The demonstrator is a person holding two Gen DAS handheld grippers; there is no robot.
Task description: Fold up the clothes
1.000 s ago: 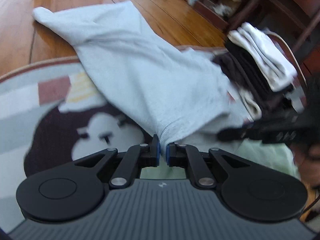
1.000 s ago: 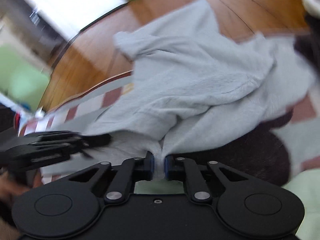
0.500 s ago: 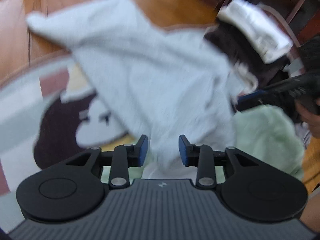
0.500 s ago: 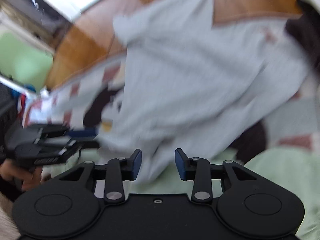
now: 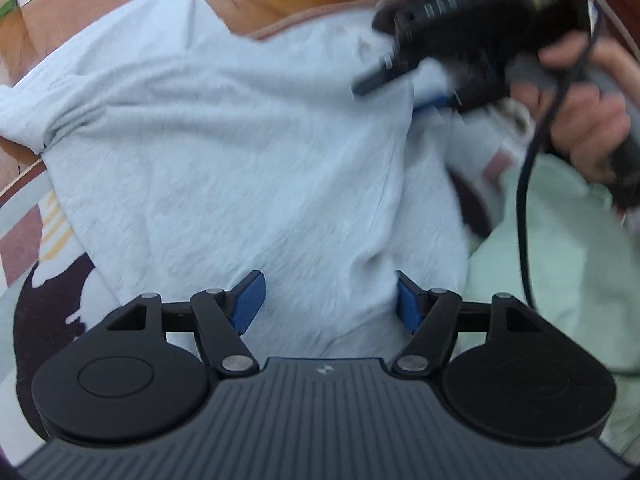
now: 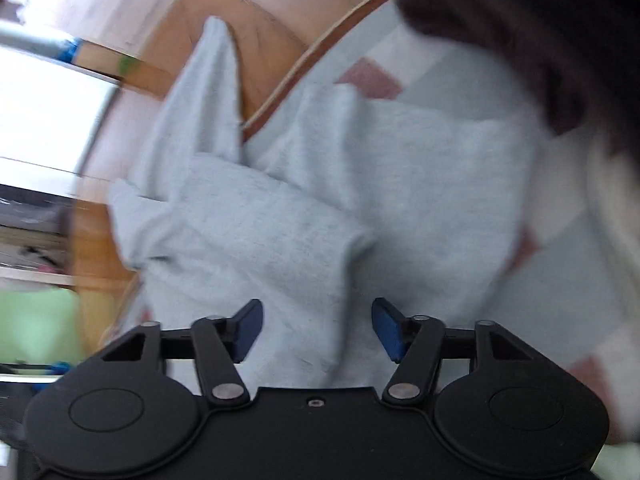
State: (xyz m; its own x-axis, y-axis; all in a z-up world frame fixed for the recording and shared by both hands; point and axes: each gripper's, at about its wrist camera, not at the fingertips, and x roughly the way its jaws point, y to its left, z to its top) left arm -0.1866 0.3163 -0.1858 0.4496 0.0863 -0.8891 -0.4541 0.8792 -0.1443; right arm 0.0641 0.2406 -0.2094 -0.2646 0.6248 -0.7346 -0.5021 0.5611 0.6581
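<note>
A pale grey garment (image 5: pixel 240 152) lies crumpled on the patterned rug (image 5: pixel 24 236), one sleeve reaching onto the wooden floor. My left gripper (image 5: pixel 329 301) hovers over its near edge with jaws opening; the cloth lies under the blue pads, unpressed. In the right wrist view the same garment (image 6: pixel 320 208) fills the middle. My right gripper (image 6: pixel 316 328) stands above a fold with jaws closing, pads apart from the cloth. The left wrist view shows that right gripper (image 5: pixel 400 94), blurred and held by a hand (image 5: pixel 588 128), at the garment's far right side.
A pale green cloth (image 5: pixel 560 272) lies to the right of the garment. A dark folded pile (image 6: pixel 520 24) sits at the rug's far right edge. Wooden floor (image 6: pixel 260 12) runs beyond the rug's brown border.
Both grippers were shut on the garment's hem; both have let go and opened. The garment has dropped onto the rug. The right gripper has swung across to the garment's far right side.
</note>
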